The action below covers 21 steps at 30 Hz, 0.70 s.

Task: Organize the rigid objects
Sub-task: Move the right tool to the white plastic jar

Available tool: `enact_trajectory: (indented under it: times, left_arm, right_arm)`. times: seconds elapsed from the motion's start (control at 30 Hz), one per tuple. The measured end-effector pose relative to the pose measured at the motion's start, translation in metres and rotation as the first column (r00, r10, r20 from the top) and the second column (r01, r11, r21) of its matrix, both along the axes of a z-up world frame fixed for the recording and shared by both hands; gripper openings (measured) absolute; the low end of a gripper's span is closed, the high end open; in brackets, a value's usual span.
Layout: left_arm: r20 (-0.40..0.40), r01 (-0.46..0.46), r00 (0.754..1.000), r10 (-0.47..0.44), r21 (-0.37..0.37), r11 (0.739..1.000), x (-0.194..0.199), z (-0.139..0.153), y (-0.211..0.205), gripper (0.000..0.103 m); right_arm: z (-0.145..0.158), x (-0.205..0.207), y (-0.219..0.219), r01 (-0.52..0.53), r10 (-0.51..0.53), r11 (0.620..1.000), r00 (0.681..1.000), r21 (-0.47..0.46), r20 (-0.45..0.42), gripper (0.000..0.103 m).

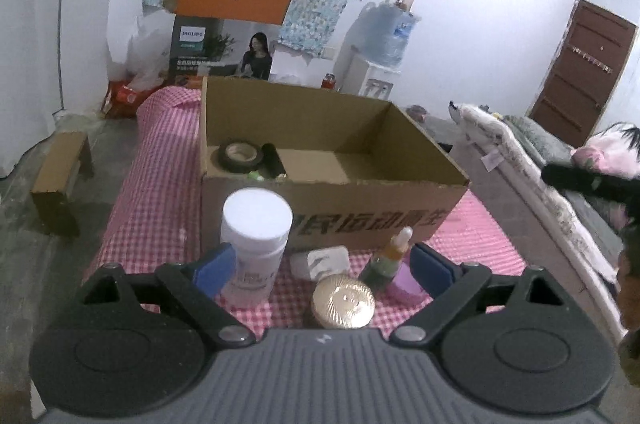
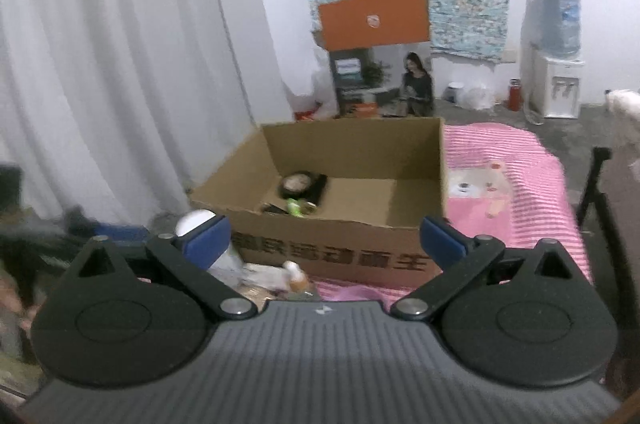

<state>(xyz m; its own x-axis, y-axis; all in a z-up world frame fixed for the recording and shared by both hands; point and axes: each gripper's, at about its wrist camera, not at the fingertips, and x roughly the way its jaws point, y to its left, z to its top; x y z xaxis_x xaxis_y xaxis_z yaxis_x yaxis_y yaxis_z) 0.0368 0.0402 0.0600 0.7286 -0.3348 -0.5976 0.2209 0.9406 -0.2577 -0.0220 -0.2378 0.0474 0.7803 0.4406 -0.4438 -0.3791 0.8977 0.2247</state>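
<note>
An open cardboard box stands on a pink checked cloth. Inside it lie a roll of black tape, a black cylinder and a small green item. In front of the box stand a white-lidded bottle, a white plug-like block, a dropper bottle, a gold-lidded jar and a purple item. My left gripper is open over these, touching none. My right gripper is open before the same box, with nothing between its fingers.
A low wooden stool stands on the floor at left. A bed with bedding runs along the right. Behind the box stand printed cartons and a water dispenser. White curtains hang at the left in the right wrist view.
</note>
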Motion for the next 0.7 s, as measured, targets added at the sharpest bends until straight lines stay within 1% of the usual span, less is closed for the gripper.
enact_trajectory:
  times: [0.03,0.07,0.1,0.2,0.27,0.3,0.33,0.37,0.4,0.43,0.57,0.7]
  left_arm:
    - [-0.004,0.001,1.0,-0.001,0.007,1.0,0.0,-0.003,0.0,0.095]
    - [-0.008,0.003,1.0,-0.003,0.016,1.0,-0.002,-0.005,-0.002,0.095]
    - [-0.009,0.007,1.0,-0.007,0.024,1.0,-0.005,-0.008,-0.003,0.095]
    - [-0.014,0.016,1.0,-0.016,0.046,0.999,-0.008,-0.015,-0.007,0.095]
    - [-0.013,0.016,1.0,-0.015,0.054,0.998,-0.011,-0.019,-0.008,0.095]
    - [-0.013,0.015,1.0,-0.014,0.056,0.998,-0.011,-0.02,-0.008,0.095]
    - [-0.013,0.014,1.0,-0.014,0.056,0.998,-0.01,-0.021,-0.007,0.095]
    - [-0.014,0.013,1.0,-0.012,0.055,0.998,-0.01,-0.023,-0.007,0.095]
    - [-0.014,0.011,1.0,-0.01,0.056,0.998,-0.01,-0.024,-0.006,0.095]
    - [-0.012,0.01,1.0,-0.01,0.057,0.998,-0.009,-0.025,-0.006,0.095]
    - [0.008,-0.009,1.0,0.008,0.079,0.997,-0.007,-0.029,-0.006,0.095]
    - [0.033,-0.055,0.998,0.051,0.109,0.993,-0.001,-0.034,-0.002,0.095]
  right_arm:
    - [0.001,-0.001,0.0,-0.012,0.012,0.999,1.0,0.036,0.002,0.101]
    - [0.001,-0.001,0.0,-0.029,0.029,0.998,1.0,0.05,-0.004,0.1]
    - [0.0,-0.002,0.002,-0.037,0.037,0.998,0.999,0.049,-0.005,0.098]
    - [0.003,-0.005,0.012,-0.047,0.047,0.999,0.999,-0.008,0.007,0.097]
    - [0.004,-0.006,0.02,-0.047,0.046,0.998,0.999,-0.041,-0.01,0.101]
    - [0.004,-0.005,0.022,-0.041,0.04,0.998,0.999,-0.05,-0.014,0.101]
    - [0.005,-0.004,0.023,-0.052,0.052,0.998,0.999,-0.039,-0.009,0.1]
    - [0.005,-0.006,0.022,-0.065,0.065,0.998,0.998,-0.007,-0.004,0.1]
    - [0.005,-0.003,0.023,-0.07,0.071,0.998,0.997,0.003,-0.025,0.098]
    - [0.005,-0.001,0.026,-0.074,0.073,0.997,0.996,-0.005,-0.041,0.098]
    - [0.008,0.008,0.052,-0.081,0.073,0.988,0.995,-0.13,-0.066,0.102]
    - [0.022,0.015,0.082,-0.04,0.032,0.974,0.999,-0.223,-0.037,0.102]
